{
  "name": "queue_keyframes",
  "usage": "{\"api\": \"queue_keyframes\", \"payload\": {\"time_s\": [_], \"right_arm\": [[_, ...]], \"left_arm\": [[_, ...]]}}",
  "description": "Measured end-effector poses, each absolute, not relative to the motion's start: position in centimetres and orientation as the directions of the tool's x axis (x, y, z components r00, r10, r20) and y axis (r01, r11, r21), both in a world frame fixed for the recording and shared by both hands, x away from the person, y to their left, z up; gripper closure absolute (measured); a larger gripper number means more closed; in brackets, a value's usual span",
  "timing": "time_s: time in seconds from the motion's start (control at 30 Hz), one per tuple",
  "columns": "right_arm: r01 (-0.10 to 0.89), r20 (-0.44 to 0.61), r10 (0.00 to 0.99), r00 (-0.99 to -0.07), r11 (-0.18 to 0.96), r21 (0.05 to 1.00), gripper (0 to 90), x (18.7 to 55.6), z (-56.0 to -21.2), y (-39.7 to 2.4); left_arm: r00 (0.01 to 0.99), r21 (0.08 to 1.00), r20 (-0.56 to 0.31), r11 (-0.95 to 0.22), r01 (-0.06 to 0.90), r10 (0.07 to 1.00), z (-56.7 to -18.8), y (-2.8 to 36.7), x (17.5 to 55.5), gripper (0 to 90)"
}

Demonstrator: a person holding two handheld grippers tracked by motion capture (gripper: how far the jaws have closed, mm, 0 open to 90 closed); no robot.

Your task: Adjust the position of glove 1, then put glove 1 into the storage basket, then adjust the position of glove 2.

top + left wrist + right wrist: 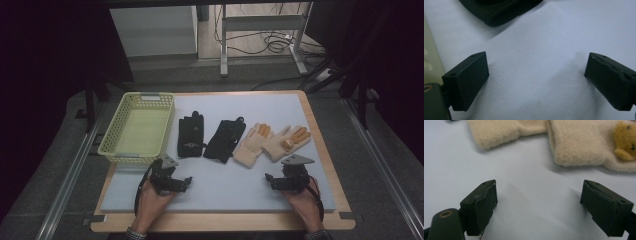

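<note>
High view shows the surface, a pale grey mat on a wooden board, with a yellow mesh basket at its far left corner. Right of the basket lie four gloves in a row: two black gloves, then two cream gloves with orange fingertips, the cream pair touching each other. Near the front edge, the left tongs sit just below the first black glove, and the right tongs sit just below the cream gloves, each held in a hand. Left gripper view and right gripper view show both tongs spread wide over bare mat, gripping nothing, cuffs of the gloves just ahead.
</note>
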State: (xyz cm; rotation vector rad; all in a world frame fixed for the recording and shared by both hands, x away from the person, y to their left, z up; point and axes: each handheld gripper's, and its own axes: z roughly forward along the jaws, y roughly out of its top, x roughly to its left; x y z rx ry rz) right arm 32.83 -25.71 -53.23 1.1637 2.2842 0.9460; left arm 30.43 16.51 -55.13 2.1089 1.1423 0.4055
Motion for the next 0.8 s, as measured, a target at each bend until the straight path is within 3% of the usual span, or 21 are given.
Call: {"api": "queue_keyframes", "payload": {"time_s": [0.53, 0.8], "right_arm": [[0.550, -0.047, 0.819, -0.572, 0.426, 0.718, 12.7, 32.89, -53.20, -25.64], [0.565, -0.038, 0.829, -0.558, 0.413, 0.714, 16.8, 32.92, -52.91, -25.68]], "left_arm": [[0.562, 0.704, -0.049, -0.371, 0.606, 0.826, -55.15, 16.46, 30.37, 5.5], [0.561, 0.705, -0.049, -0.370, 0.606, 0.826, -55.15, 16.46, 30.36, 5.6]]}}
